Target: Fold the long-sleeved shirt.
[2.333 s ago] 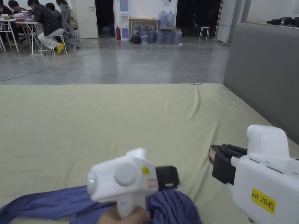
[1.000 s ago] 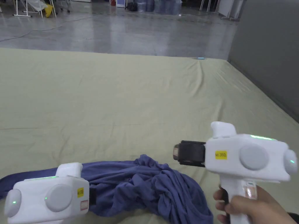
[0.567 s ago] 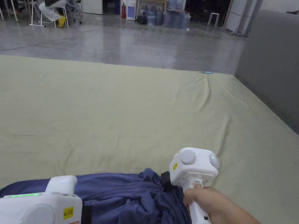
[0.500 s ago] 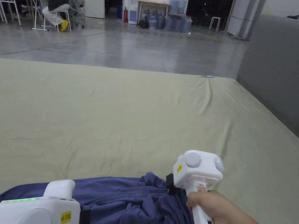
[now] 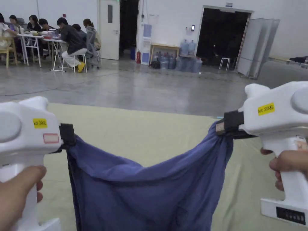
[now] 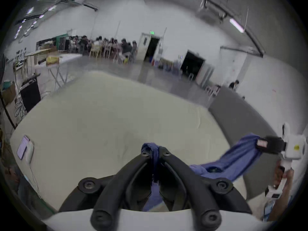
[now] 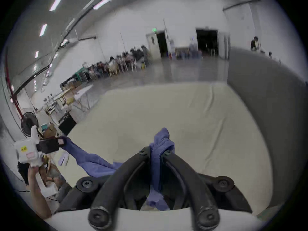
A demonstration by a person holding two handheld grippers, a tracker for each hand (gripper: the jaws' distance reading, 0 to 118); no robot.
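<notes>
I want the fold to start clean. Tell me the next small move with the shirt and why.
Probably spread the two tongs farther apart. The left tongs and right tongs each clamp bunched fabric, and the blue shirt sags between them above the green sheet; tensioning it should flatten it for laying down.

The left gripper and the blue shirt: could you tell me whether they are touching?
Touching. In the left gripper view, the left gripper has both jaws closed on a bunched edge of the blue shirt, with cloth pinched between the tips.
</notes>
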